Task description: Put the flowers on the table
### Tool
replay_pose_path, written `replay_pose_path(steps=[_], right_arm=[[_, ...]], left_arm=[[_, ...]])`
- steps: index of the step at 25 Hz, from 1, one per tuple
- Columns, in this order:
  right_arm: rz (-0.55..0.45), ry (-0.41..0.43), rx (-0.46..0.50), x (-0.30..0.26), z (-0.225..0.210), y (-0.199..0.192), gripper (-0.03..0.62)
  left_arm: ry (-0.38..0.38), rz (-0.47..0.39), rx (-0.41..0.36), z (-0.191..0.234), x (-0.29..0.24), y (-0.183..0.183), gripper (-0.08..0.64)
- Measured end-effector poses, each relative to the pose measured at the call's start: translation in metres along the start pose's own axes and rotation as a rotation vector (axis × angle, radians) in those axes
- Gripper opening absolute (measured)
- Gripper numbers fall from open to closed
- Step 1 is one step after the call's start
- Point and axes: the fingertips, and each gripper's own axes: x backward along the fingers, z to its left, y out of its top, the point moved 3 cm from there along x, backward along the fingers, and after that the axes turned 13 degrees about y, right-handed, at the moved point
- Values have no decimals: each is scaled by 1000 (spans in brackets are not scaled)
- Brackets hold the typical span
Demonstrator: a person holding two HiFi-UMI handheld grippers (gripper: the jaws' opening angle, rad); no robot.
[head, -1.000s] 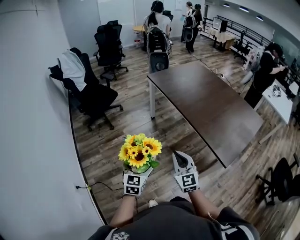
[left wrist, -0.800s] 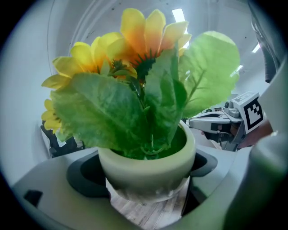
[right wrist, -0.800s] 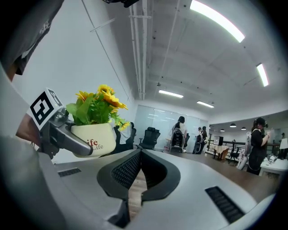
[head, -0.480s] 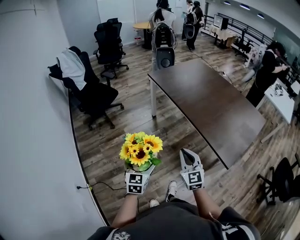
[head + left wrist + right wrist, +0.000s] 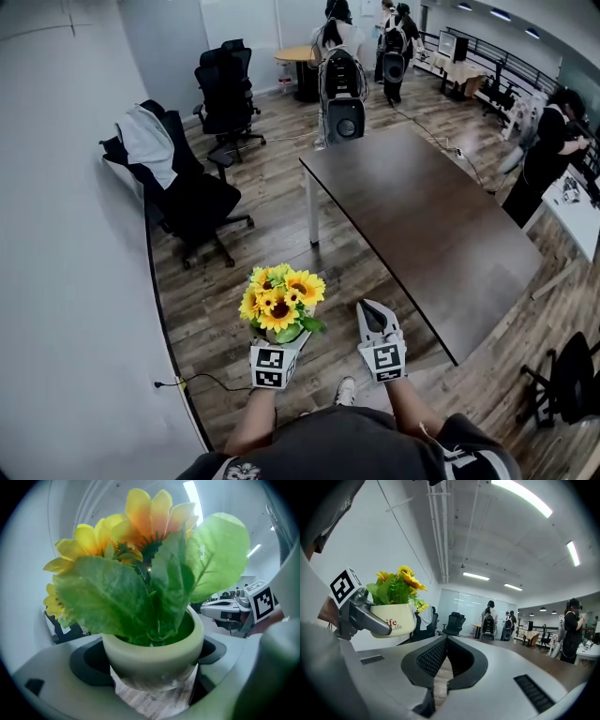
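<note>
A small cream pot of yellow sunflowers with green leaves is carried above the wooden floor, my left gripper shut on the pot. In the left gripper view the flower pot fills the space between both jaws. My right gripper is beside it on the right, shut with nothing in it; its jaws touch at the tips. From the right gripper view the flower pot shows at the left. The long dark brown table stands ahead and to the right.
Black office chairs stand along the left wall, one draped with a white cloth. A backpack-like device sits at the table's far end. Several people stand at the back and far right. A cable lies on the floor near the wall.
The view has moved slightly forward toward the table. Both grippers keep the same hold and spacing, with the flowers still in the left one.
</note>
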Motion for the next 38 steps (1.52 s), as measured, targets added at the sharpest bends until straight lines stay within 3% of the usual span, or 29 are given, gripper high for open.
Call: replay_pose_path(steps=[12,22,27,35,38], right_arm=[[-66,44,4,-42,-90,-2,23],[-78,74,-12,-50,-115,-15,23],[-55,147,-30,-76,-113,-23,23],[-23,96,10,-125,-133,-17,23],[-14,72,22,-151,-141,-12,23]], left_arm=[[41,12,-38,-27,-86,25,528],[51,31,36,-35,-122,27,528],[58,40,60,-15,-145,25,528],[-6,40,-1,10,-200,32,528],[-63,19,-31,24,-227,34,528]])
